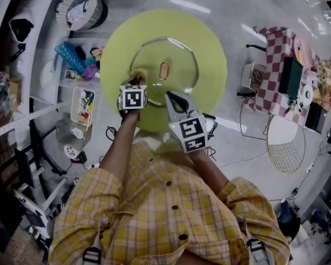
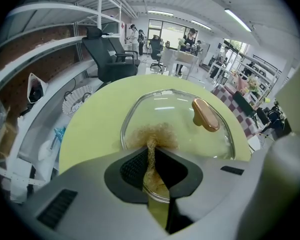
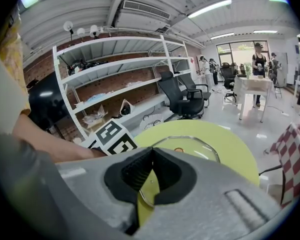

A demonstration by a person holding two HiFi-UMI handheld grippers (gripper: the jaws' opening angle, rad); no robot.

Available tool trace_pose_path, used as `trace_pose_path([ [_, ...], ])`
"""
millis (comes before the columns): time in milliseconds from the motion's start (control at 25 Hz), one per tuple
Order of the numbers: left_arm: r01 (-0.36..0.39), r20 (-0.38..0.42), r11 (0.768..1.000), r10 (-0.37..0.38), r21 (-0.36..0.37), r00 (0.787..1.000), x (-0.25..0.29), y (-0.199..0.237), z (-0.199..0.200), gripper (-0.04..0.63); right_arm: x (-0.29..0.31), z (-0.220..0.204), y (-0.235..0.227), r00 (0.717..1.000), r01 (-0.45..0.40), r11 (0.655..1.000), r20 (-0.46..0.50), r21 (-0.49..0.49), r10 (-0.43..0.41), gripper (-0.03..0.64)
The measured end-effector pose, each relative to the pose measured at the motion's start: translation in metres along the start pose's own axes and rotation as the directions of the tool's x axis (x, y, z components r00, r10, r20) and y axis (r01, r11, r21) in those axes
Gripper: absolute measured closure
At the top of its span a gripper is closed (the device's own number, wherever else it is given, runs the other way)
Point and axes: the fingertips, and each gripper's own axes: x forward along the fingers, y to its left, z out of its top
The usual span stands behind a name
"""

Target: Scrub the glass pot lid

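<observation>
A glass pot lid (image 1: 164,65) with a copper-coloured handle (image 1: 164,70) lies on a round yellow-green table (image 1: 209,43). My left gripper (image 1: 133,85) is shut on a golden wire scrubber (image 1: 137,75), which rests on the lid's near-left rim. In the left gripper view the scrubber (image 2: 153,132) fans out past the left gripper (image 2: 151,147) onto the lid (image 2: 180,116), left of the handle (image 2: 206,115). My right gripper (image 1: 172,96) is shut at the lid's near rim. In the right gripper view the right gripper (image 3: 150,155) has nothing visible between its pads, and the lid (image 3: 190,146) lies beyond.
White shelves (image 1: 38,87) with small items run along the left. A round basket (image 1: 80,7) stands beyond them. A checkered table (image 1: 278,65) and a wire basket (image 1: 287,145) are at the right. Black office chairs (image 2: 112,59) and people stand far off.
</observation>
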Motion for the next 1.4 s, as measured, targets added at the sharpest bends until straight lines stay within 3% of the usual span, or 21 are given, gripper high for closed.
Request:
trace_pose_path([
  [720,0.101,0.01,0.995,-0.101,-0.002,0.995,0.007,-0.051,0.023,0.554,0.0,-0.001,-0.012,1.0,0.007,1.0,-0.008,0.019,-0.007,0.618],
  [920,0.099,0.009,0.995,-0.099,-0.007,0.995,0.005,-0.051,0.027,0.554,0.002,-0.003,-0.012,1.0,0.009,1.0,-0.012,0.018,-0.009,0.618],
  [1400,0.113,-0.005,0.986,-0.113,0.123,0.994,0.014,-0.058,0.026,0.554,0.006,-0.004,-0.017,1.0,0.018,1.0,-0.021,0.025,-0.017,0.618],
])
